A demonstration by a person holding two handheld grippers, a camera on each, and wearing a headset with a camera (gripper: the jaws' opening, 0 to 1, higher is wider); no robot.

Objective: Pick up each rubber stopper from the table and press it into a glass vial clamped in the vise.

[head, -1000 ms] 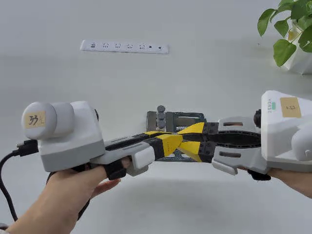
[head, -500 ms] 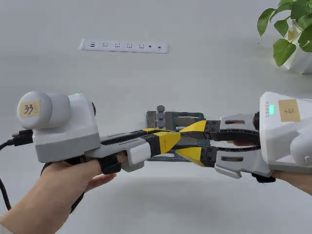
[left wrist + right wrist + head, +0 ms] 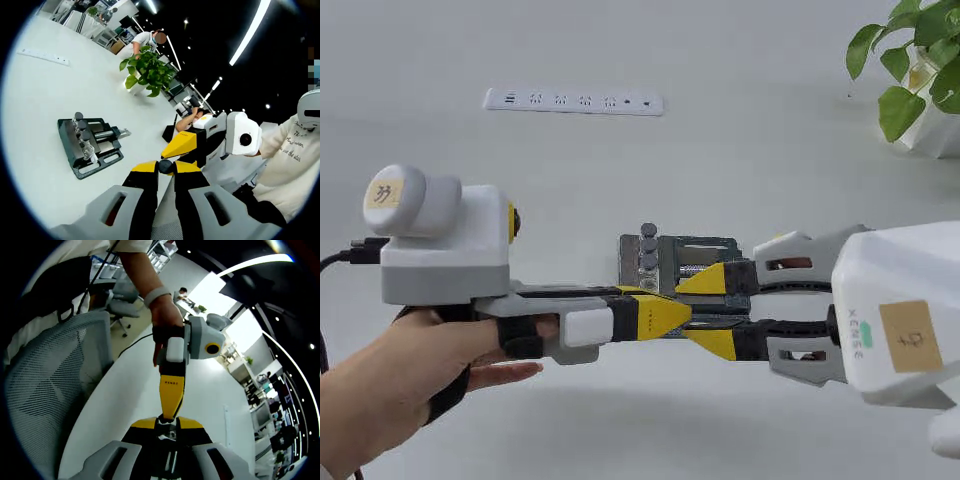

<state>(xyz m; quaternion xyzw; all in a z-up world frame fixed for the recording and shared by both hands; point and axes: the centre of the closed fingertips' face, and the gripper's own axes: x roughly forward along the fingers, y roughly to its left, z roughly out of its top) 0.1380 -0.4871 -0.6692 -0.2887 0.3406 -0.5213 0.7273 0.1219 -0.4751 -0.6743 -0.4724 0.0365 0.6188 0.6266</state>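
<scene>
A dark rubber stopper [image 3: 165, 166] sits pinched between the yellow tips of my left gripper [image 3: 168, 171], which is shut on it. In the head view the left gripper [image 3: 670, 317] points right, its tip lying between the spread jaws of my right gripper [image 3: 686, 311]. The right gripper [image 3: 168, 427] is open around that tip. Just behind them on the table stands the dark vise [image 3: 705, 248], holding a row of vials capped with grey stoppers [image 3: 648, 245]. The left gripper view shows the vise [image 3: 67, 137] with three capped vials [image 3: 82, 125] and one uncapped glass vial [image 3: 89, 148].
A white power strip [image 3: 575, 100] lies at the back of the white table [image 3: 770, 160]. A potted plant [image 3: 912, 70] stands at the back right. A mesh office chair [image 3: 55, 375] is off the table's near side. Other people sit in the background.
Both grippers have dropped a little and come nearer to me. The right gripper has rolled, and its jaws stand wider around the left gripper's tip.
</scene>
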